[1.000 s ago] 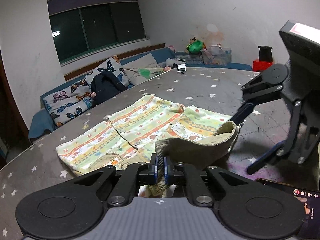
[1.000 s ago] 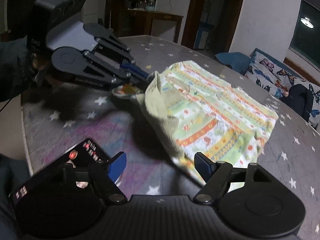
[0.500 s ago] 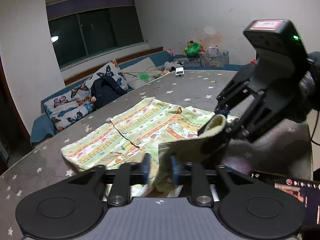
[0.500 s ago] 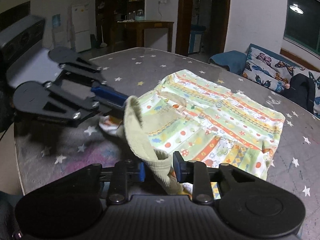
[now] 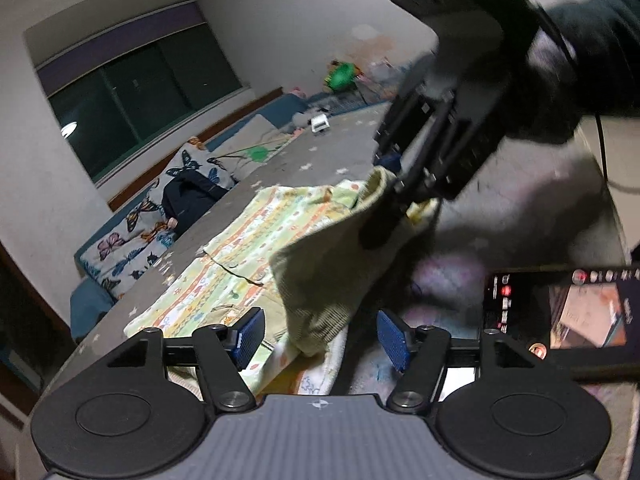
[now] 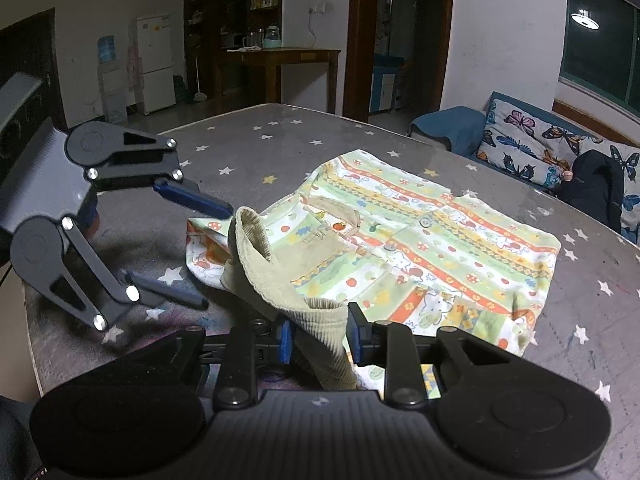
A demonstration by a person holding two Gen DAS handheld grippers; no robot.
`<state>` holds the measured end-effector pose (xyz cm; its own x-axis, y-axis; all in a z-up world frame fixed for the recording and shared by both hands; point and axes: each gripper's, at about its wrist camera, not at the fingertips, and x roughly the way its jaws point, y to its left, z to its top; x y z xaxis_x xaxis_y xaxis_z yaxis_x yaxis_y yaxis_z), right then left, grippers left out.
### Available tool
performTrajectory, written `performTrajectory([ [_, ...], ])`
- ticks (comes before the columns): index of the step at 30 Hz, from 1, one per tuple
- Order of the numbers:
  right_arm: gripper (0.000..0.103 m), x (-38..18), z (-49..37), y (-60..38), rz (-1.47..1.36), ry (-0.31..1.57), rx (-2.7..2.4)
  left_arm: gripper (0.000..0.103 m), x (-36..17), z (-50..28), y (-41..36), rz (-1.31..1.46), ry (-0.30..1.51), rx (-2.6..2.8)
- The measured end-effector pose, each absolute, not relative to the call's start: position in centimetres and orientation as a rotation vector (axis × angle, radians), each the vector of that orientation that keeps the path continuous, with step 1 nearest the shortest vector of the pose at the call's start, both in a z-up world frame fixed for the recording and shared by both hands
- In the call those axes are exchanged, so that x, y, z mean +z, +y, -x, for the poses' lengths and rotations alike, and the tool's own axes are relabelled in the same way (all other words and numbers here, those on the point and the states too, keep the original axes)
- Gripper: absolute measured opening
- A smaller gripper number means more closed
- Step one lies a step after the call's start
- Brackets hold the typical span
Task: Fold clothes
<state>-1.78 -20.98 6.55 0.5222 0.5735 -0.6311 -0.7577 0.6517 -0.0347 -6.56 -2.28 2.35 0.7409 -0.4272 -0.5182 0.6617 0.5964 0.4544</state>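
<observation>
Only the left view showed a lit phone (image 5: pixel 560 312). The left hand-held gripper (image 6: pixel 192 248) stood wide, empty; the right hand-held gripper (image 6: pixel 316 340) pinched the ribbed olive cuff (image 6: pixel 320 320) of the patterned shirt (image 6: pixel 420 248) lying on the starred counter (image 6: pixel 260 148).

Each wrist camera sits low over the table (image 6: pixel 580 280), close above the same shirt (image 5: pixel 256 236), looking across it at the opposite gripper

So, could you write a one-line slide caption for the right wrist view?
Right gripper clamps the ribbed cuff of a patterned garment on the star-print table; left gripper open beside it.
</observation>
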Motion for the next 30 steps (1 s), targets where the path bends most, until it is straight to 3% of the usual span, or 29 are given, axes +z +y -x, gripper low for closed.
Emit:
performTrajectory([
  [3, 0.025, 6.6, 1.8, -21.0, 0.327, 0.625, 0.814, 0.063, 1.9, 6.6, -2.7, -0.716, 0.374, -0.653],
  [7, 0.025, 6.6, 2.0, -21.0, 0.332, 0.621, 0.818, 0.040, 1.6, 6.4, -2.9, -0.730, 0.376, -0.648],
  [10, 0.026, 6.6, 2.1, -21.0, 0.336, 0.620, 0.820, 0.033, 1.5, 6.1, -2.9, -0.727, 0.378, -0.641],
  [16, 0.028, 6.7, 2.6, -21.0, 0.348, 0.617, 0.821, 0.028, 1.5, 5.6, -3.0, -0.712, 0.385, -0.625],
  [23, 0.047, 6.8, 3.3, -21.4, 0.368, 0.610, 0.824, 0.026, 2.0, 4.8, -2.7, -0.663, 0.395, -0.603],
  [30, 0.055, 6.2, 3.7, -22.1, 0.407, 0.629, 0.808, 0.026, 2.3, 4.3, -2.5, -0.633, 0.401, -0.588],
])
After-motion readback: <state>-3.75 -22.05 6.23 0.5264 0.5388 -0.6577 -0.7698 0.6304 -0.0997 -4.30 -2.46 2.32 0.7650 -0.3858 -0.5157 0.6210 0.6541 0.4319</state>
